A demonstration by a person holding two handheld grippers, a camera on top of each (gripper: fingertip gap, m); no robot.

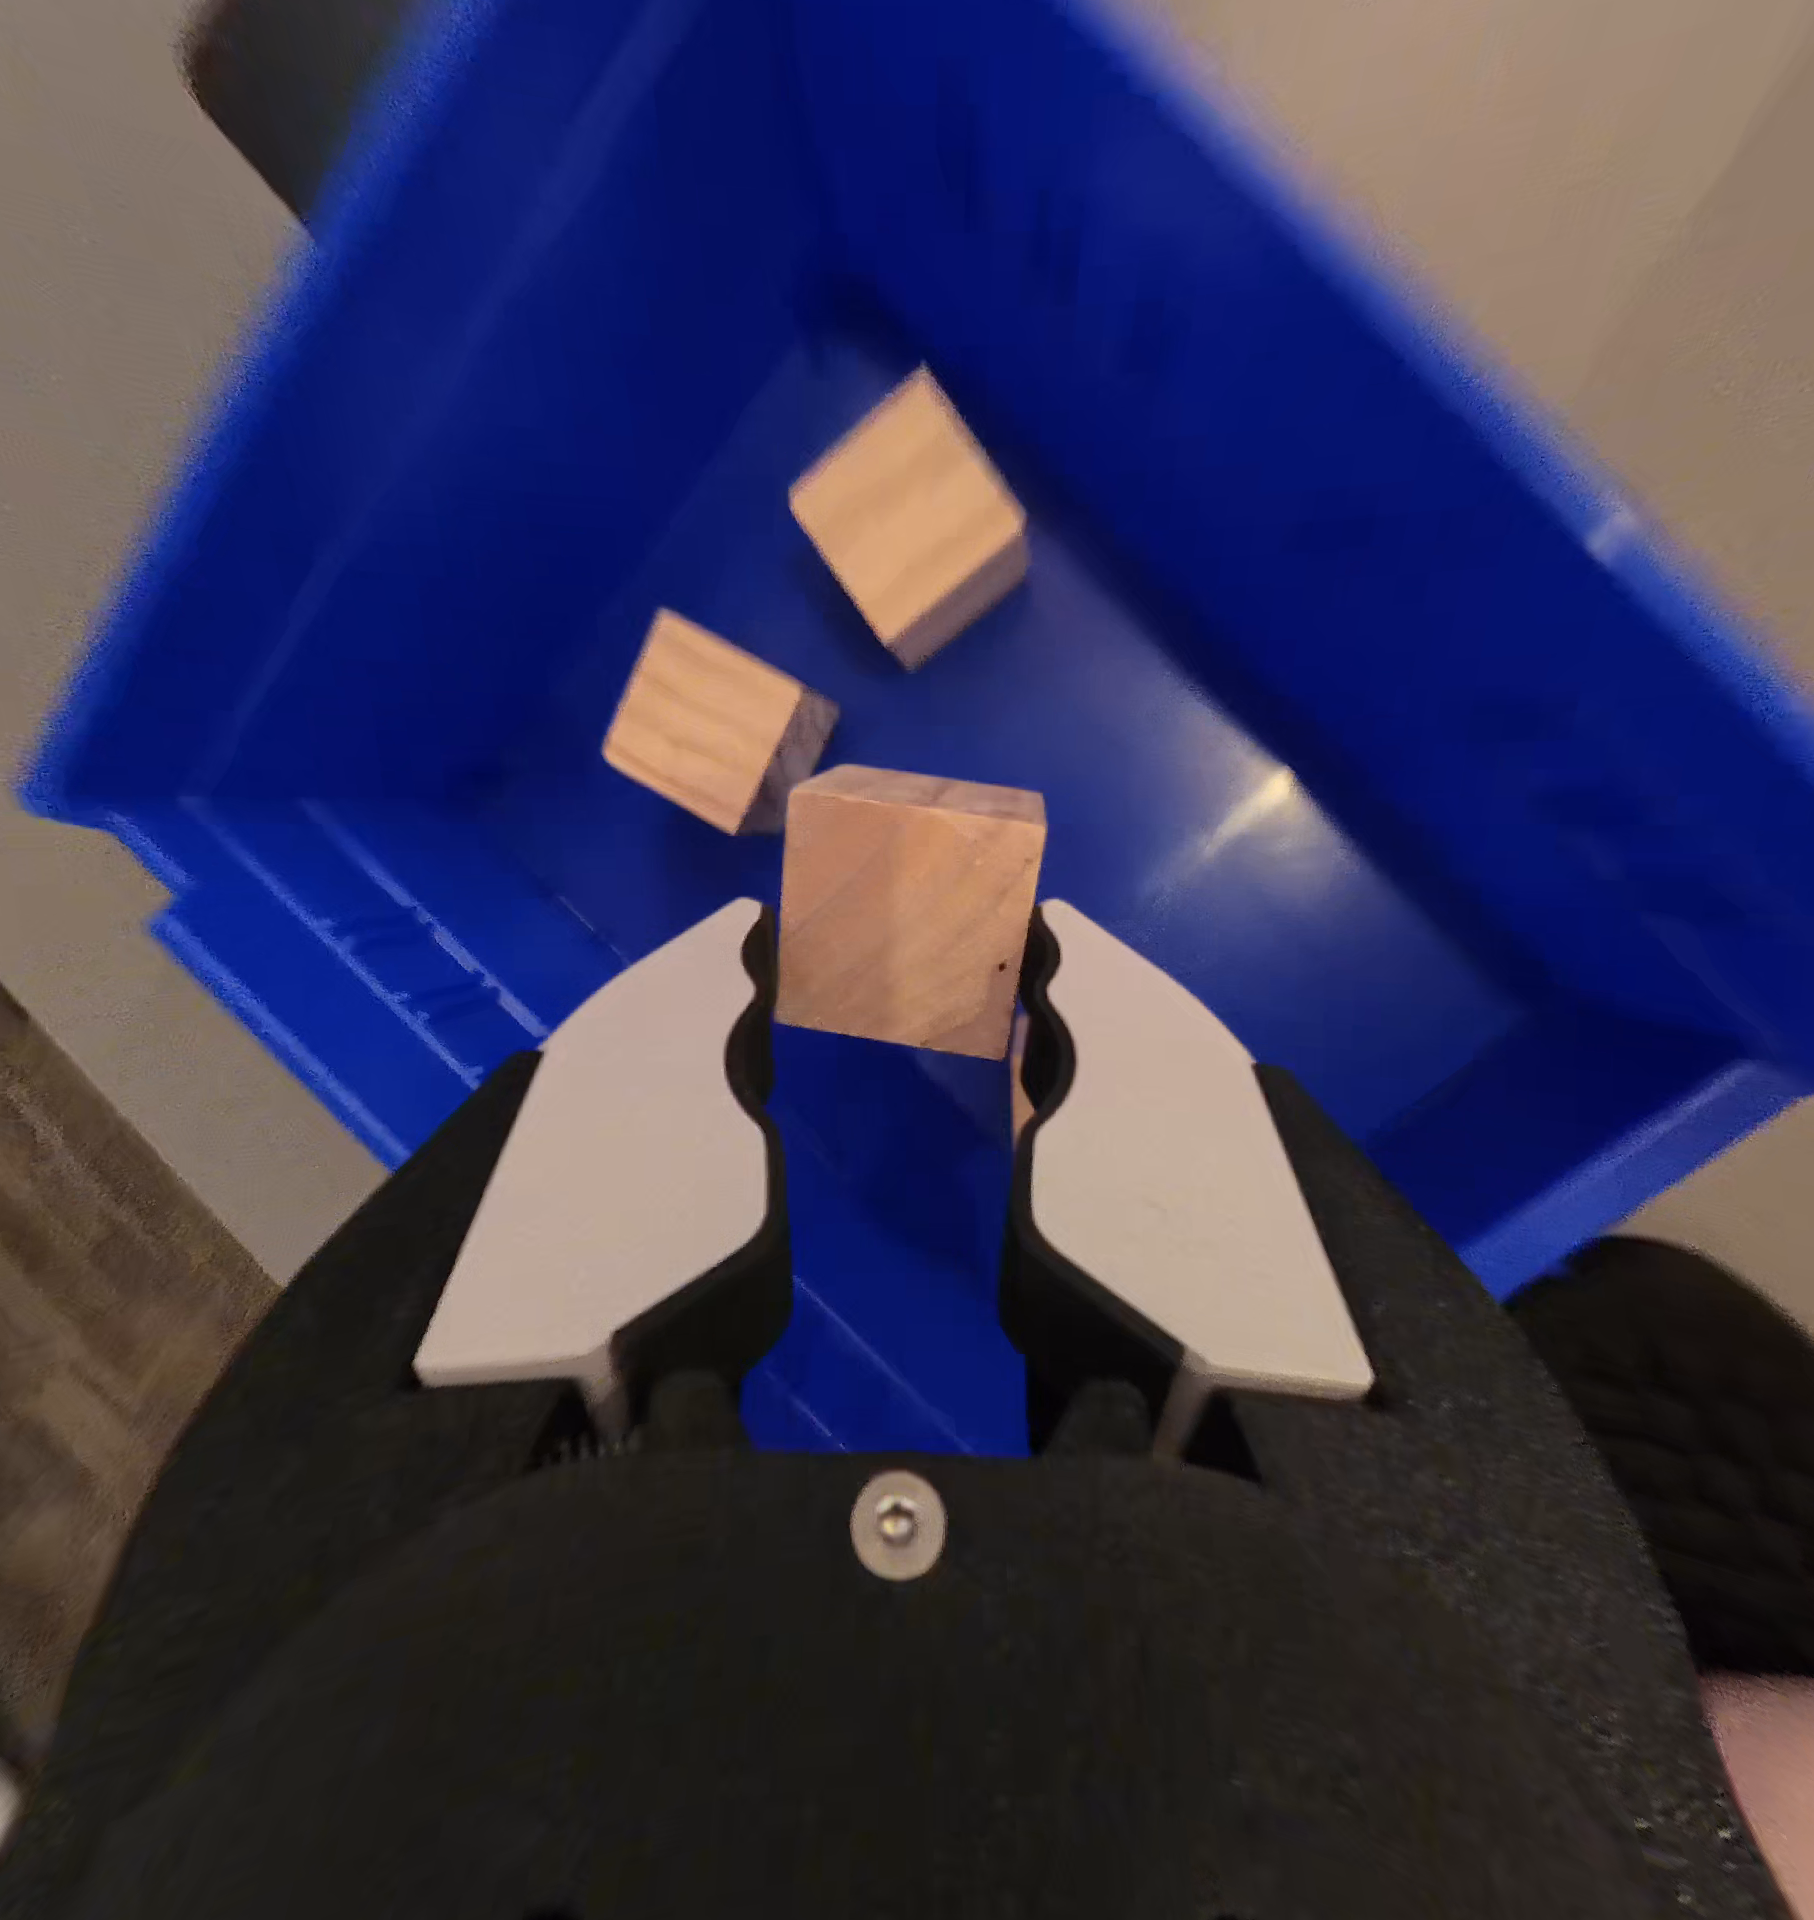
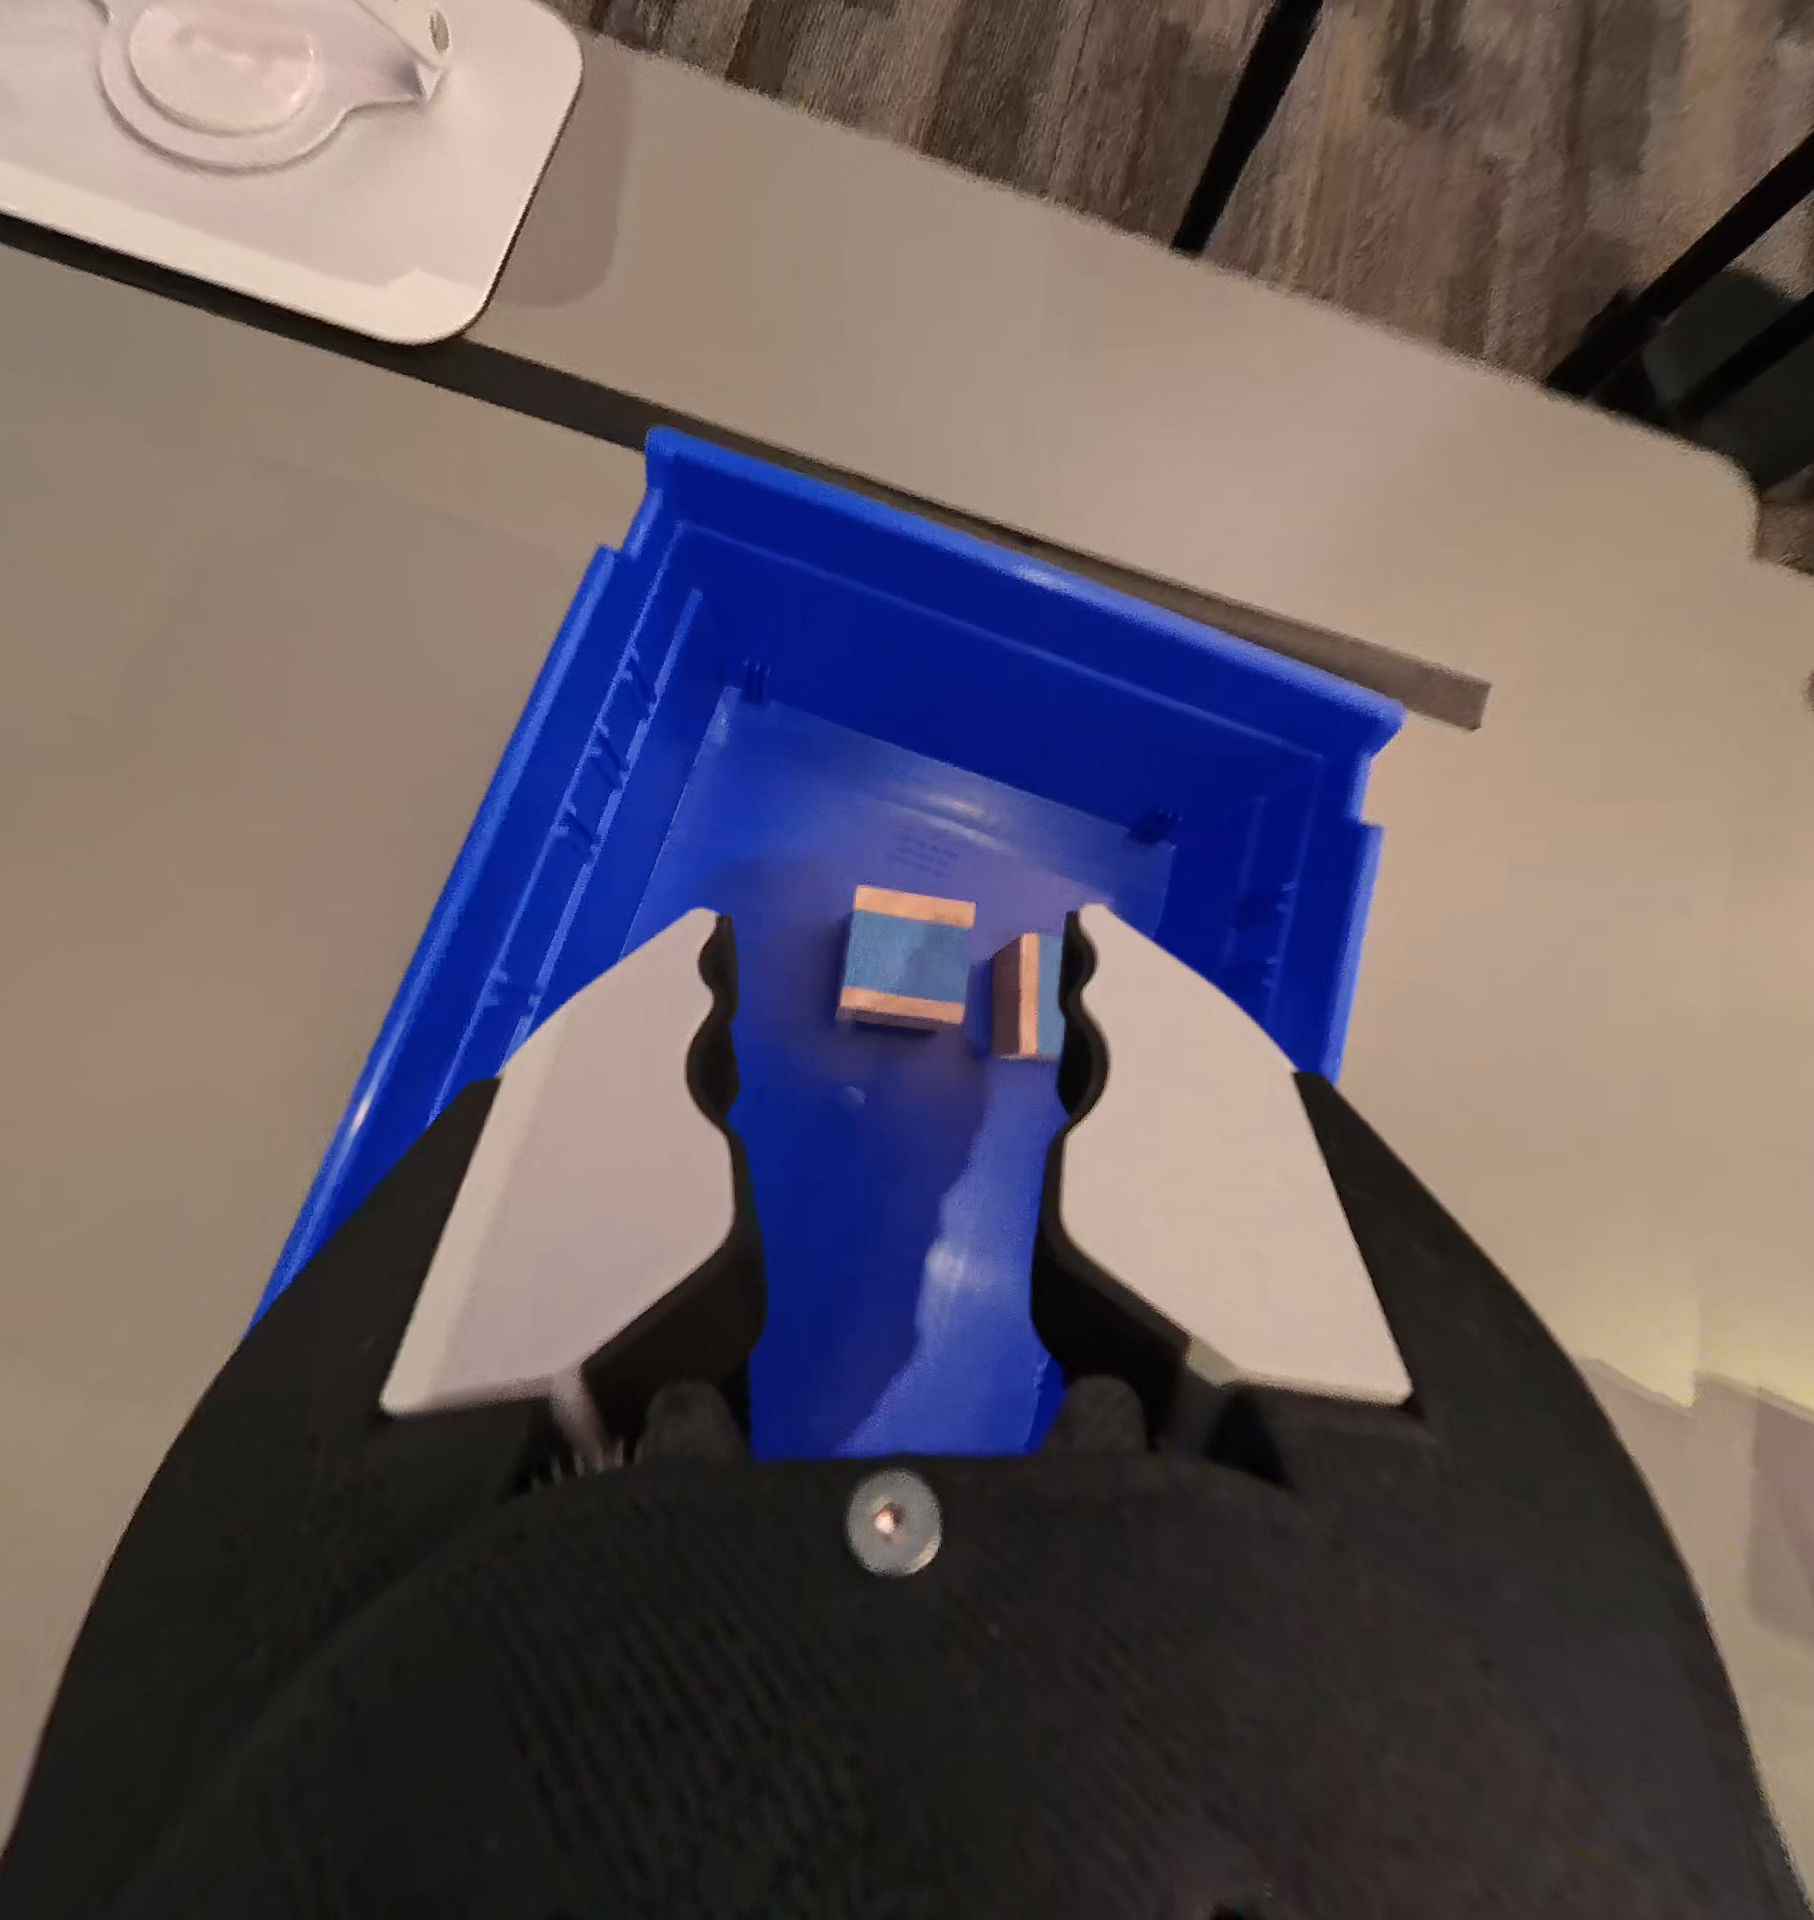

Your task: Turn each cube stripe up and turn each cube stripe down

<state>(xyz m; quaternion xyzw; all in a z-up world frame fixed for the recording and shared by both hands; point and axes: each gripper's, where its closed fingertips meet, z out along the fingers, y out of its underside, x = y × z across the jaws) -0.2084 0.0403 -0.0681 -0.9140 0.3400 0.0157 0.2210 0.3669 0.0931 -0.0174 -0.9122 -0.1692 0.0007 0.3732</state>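
In the left wrist view my left gripper point(image 1: 903, 925) is shut on a plain-faced wooden cube point(image 1: 908, 909), held above the floor of a blue bin point(image 1: 1298, 436). Two more wooden cubes point(image 1: 908, 514) point(image 1: 711, 717) lie on that bin's floor beyond it, no stripe showing. In the right wrist view my right gripper point(image 2: 895, 920) is open and empty above a blue bin point(image 2: 986, 644). On its floor, between and beyond the fingertips, lies a cube with a blue stripe facing up point(image 2: 905, 958). A second striped cube point(image 2: 1028, 995) lies beside the right fingertip, stripe facing sideways.
The bins stand on a grey table point(image 2: 207, 727). A white tray point(image 2: 290, 177) with a clear plastic piece lies at the far left of the right wrist view. Wood-patterned floor point(image 2: 1402, 135) shows past the table edge. A dark object point(image 1: 1755, 1455) sits at the lower right of the left wrist view.
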